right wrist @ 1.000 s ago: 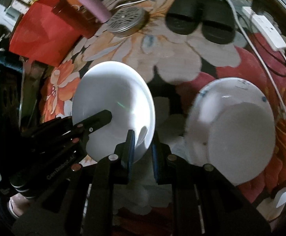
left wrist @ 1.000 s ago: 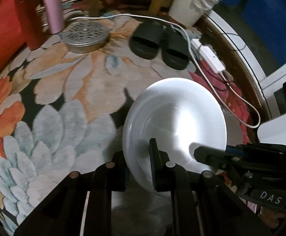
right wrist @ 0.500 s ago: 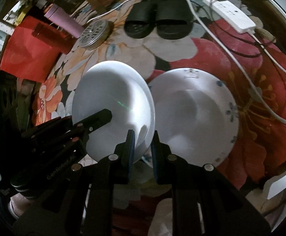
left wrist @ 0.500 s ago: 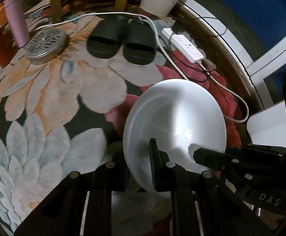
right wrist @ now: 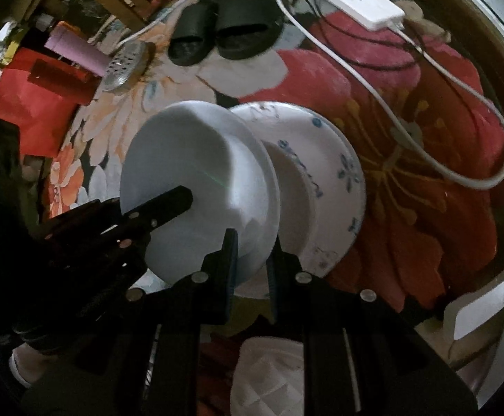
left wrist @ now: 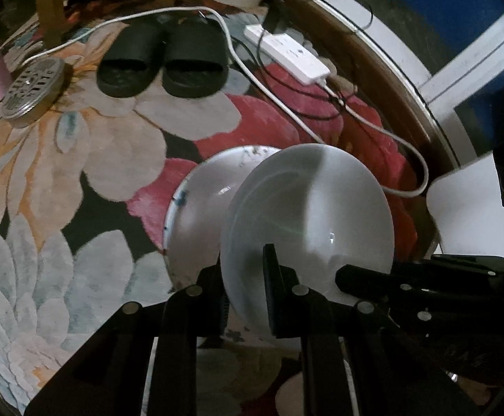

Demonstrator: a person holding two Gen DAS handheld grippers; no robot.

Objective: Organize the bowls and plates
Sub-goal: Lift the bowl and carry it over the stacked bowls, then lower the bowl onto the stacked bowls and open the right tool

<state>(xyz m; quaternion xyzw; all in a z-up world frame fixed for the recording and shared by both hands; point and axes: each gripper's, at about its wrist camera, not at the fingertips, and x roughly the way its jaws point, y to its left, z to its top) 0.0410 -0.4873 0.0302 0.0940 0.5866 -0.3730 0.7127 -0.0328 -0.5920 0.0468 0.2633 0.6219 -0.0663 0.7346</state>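
Both grippers hold one plain white plate [left wrist: 307,215] by its near rim, above the floral carpet. My left gripper [left wrist: 245,274] is shut on the rim, and so is my right gripper [right wrist: 252,242], which sees the same plate [right wrist: 189,180]. The right gripper's fingers [left wrist: 373,277] show at the plate's right edge in the left wrist view; the left gripper's fingers [right wrist: 161,208] show at its left edge in the right wrist view. Under and beyond it lies a larger white plate with blue flowers [right wrist: 328,180], partly hidden [left wrist: 200,208].
Black slippers [left wrist: 161,59], a white power strip [left wrist: 290,52] with a white cable [right wrist: 390,111], a round metal strainer [left wrist: 30,90], a pink bottle [right wrist: 75,48] and a red box [right wrist: 30,104] lie beyond. A white patterned dish [right wrist: 269,374] sits near, below the right gripper.
Both grippers carried the white plate to the right, from beside the flowered plate to partly over it. Both stayed shut on its rim.
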